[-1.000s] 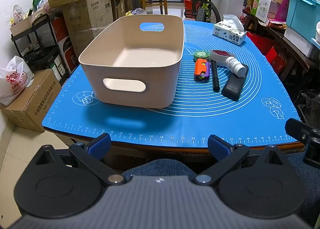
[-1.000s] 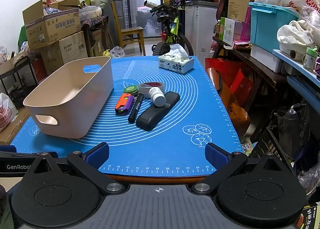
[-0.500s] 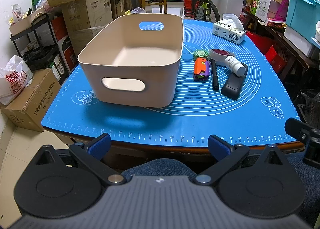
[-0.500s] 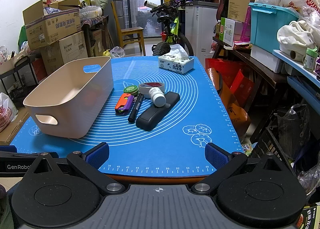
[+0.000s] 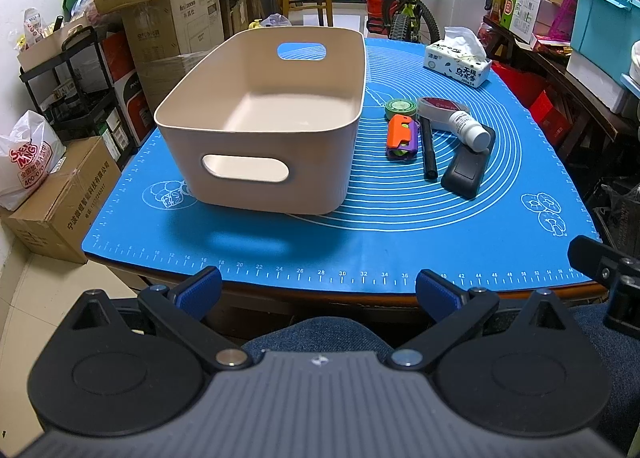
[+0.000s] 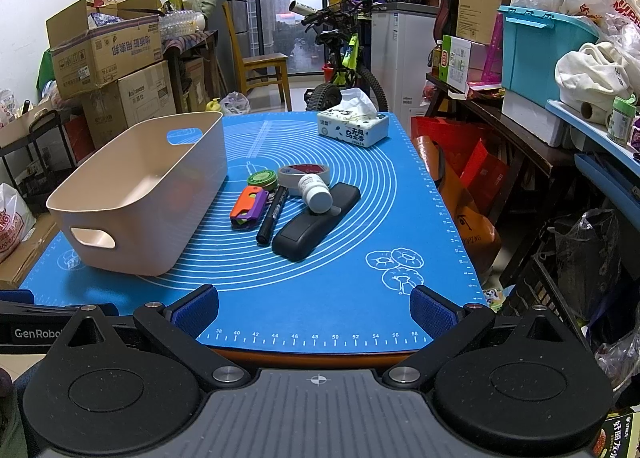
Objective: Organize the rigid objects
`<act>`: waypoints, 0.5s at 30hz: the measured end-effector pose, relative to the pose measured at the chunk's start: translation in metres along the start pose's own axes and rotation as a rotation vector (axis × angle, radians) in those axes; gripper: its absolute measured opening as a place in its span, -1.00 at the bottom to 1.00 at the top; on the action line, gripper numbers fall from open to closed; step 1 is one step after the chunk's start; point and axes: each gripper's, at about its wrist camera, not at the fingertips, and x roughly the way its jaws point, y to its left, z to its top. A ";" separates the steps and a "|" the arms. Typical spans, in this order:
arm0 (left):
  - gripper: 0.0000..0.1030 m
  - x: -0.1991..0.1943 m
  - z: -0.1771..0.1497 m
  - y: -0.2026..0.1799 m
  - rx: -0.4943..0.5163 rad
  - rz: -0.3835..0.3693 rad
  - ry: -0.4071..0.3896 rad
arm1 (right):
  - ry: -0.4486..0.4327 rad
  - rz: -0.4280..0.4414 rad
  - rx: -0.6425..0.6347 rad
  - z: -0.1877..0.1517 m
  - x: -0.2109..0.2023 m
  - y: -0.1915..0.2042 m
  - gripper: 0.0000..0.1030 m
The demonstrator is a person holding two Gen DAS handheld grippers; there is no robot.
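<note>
In the left wrist view, the left gripper is held off the near edge of the blue mat, its jaws spread wide and nothing between them. A beige bin is seen on the left half of the mat, its near wall set back from the ruled edge by a bare strip. To its right a cluster is laid: a green tin, a tape roll, an orange and purple block, a black marker, a white bottle resting on a black case. A tissue box is placed at the far right corner.

In the right wrist view, the right gripper is likewise held before the near edge, jaws wide apart and empty. Open mat is shown between the gripper and the case, and to the right as far as the mat's edge. The block lies just beside the bin, a narrow gap between them.
</note>
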 end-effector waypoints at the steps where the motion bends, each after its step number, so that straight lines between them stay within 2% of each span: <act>1: 0.98 0.000 0.000 0.000 0.001 0.000 0.000 | 0.000 0.000 0.000 0.000 0.000 0.000 0.96; 15: 0.98 0.001 -0.003 -0.004 0.002 0.000 0.001 | 0.001 -0.001 0.002 0.000 0.000 0.000 0.96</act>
